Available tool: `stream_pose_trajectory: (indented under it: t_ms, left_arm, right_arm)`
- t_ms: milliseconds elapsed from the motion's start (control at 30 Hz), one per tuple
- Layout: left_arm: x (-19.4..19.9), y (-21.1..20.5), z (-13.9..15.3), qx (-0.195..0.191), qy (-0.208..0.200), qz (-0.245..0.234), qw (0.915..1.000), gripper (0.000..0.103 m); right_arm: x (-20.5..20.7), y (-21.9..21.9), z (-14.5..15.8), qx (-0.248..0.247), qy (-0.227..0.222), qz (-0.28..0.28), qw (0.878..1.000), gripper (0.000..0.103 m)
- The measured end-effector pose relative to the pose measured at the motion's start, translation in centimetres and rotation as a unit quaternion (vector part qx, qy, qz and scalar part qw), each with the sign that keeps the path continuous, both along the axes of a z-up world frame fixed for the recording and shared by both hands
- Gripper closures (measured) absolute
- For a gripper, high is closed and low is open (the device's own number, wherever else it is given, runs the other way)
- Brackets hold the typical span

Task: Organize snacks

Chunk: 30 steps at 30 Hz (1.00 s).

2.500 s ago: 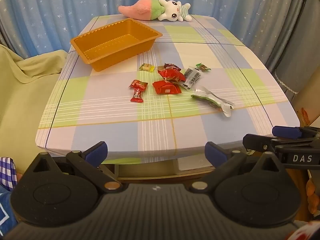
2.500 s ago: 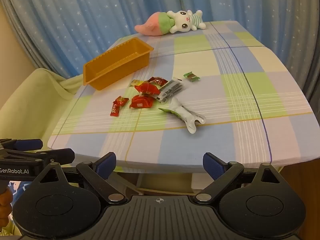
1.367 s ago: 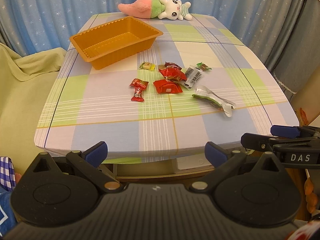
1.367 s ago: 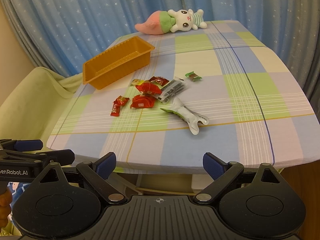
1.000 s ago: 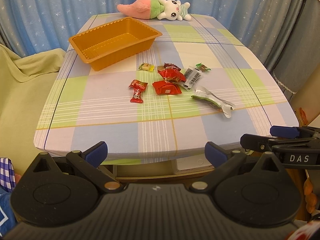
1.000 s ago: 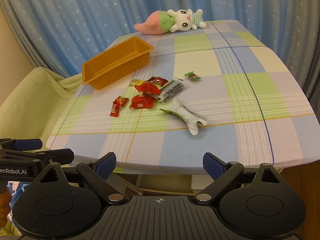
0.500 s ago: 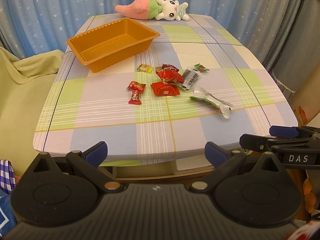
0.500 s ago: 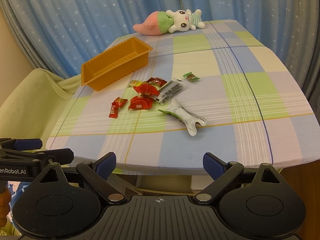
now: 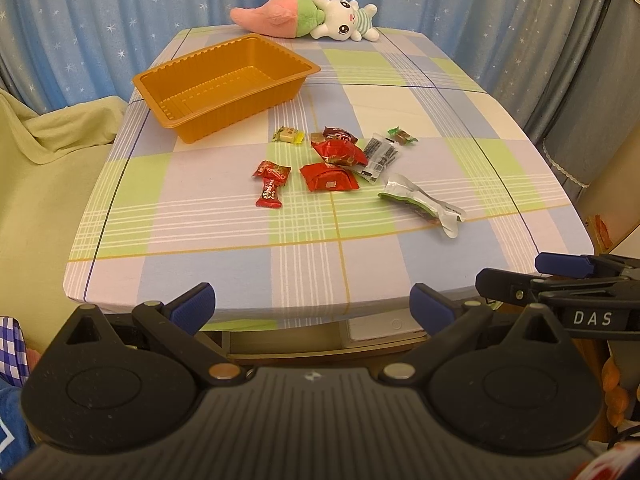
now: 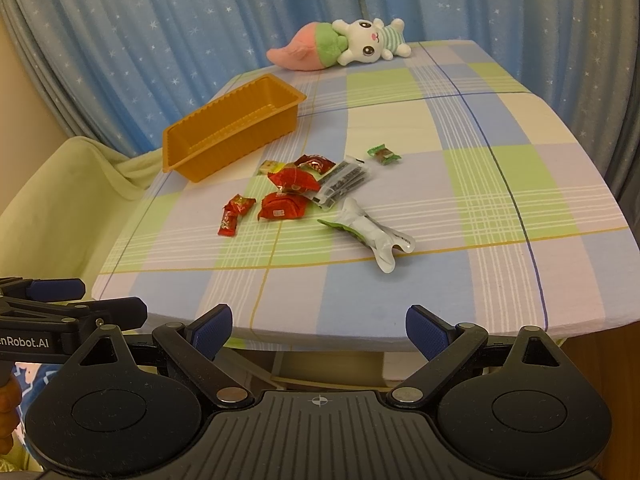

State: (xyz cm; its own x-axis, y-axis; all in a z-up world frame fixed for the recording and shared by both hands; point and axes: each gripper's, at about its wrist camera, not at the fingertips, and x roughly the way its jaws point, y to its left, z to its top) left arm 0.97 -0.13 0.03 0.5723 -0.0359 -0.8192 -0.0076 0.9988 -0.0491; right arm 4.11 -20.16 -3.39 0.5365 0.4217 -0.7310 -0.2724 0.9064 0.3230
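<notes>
Nearest, the left gripper and the right gripper both hang off the near edge of the table, each with its blue-tipped fingers spread wide and nothing between them. The snacks lie well beyond both, in a loose cluster at mid-table: a green and white pouch nearest on the right, a twisted red candy on the left, a flat red packet between them, then a crumpled red wrapper touching a clear black-printed packet. Just beyond sit a dark red candy, a small yellow candy and a green-wrapped candy. Farther left stands the orange tray, with nothing in it. At the far edge lies a plush toy, before blue starred curtains.
</notes>
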Motion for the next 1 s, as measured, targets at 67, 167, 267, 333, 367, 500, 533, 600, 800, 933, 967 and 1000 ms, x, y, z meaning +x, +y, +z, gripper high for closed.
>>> stream_pose_trajectory:
  t_ms: [67,167,267,333,367,500,533,600,800,933,967,1000]
  left_arm:
    - [-0.01,0.00,0.00,0.000,0.000,0.000,1.0000,0.000]
    - [-0.01,-0.01,0.00,0.000,0.000,0.000,1.0000,0.000]
    - [0.00,0.04,-0.05,0.000,0.000,0.000,1.0000,0.000]
    - [0.01,0.16,-0.12,0.000,0.000,0.000,1.0000,0.000]
    - [0.01,0.16,-0.12,0.000,0.000,0.000,1.0000,0.000]
    - [0.01,0.17,-0.12,0.000,0.001,0.000,1.0000,0.000]
    - [0.05,0.15,-0.17,0.000,0.001,0.000,1.0000,0.000]
    - [0.04,0.14,-0.18,0.000,0.001,0.000,1.0000,0.000]
    - [0.30,0.03,-0.41,-0.001,0.004,0.001,1.0000,0.000]
    - [0.62,0.15,-0.51,-0.004,0.007,0.002,1.0000,0.000]
    - [0.71,0.20,-0.54,-0.005,0.008,0.003,1.0000,0.000]
    - [0.88,0.31,-0.56,-0.005,0.009,0.005,0.9999,0.000]
  right_arm:
    - [0.02,0.02,-0.01,0.000,0.000,0.000,1.000,0.010]
    - [0.06,-0.06,0.05,0.000,0.000,0.000,1.000,0.010]
    - [0.11,-0.07,0.01,0.000,0.000,0.000,1.000,0.010]
    - [0.12,-0.06,0.01,0.000,0.001,0.000,1.000,0.010]
    - [0.16,-0.07,-0.01,0.000,0.001,0.000,1.000,0.010]
    - [0.21,-0.07,-0.04,0.000,0.001,0.000,1.000,0.010]
    - [0.24,-0.07,-0.06,0.000,0.001,0.000,1.000,0.010]
    - [0.28,-0.08,-0.08,0.000,0.001,0.000,1.000,0.010]
    - [0.38,-0.08,-0.16,0.000,0.001,0.000,1.000,0.010]
    - [0.67,-0.14,-0.51,0.003,0.007,-0.001,1.000,0.010]
    - [0.77,-0.22,-0.60,0.004,0.007,-0.001,1.000,0.010]
    - [0.91,-0.25,-0.72,0.004,0.006,-0.001,1.000,0.010]
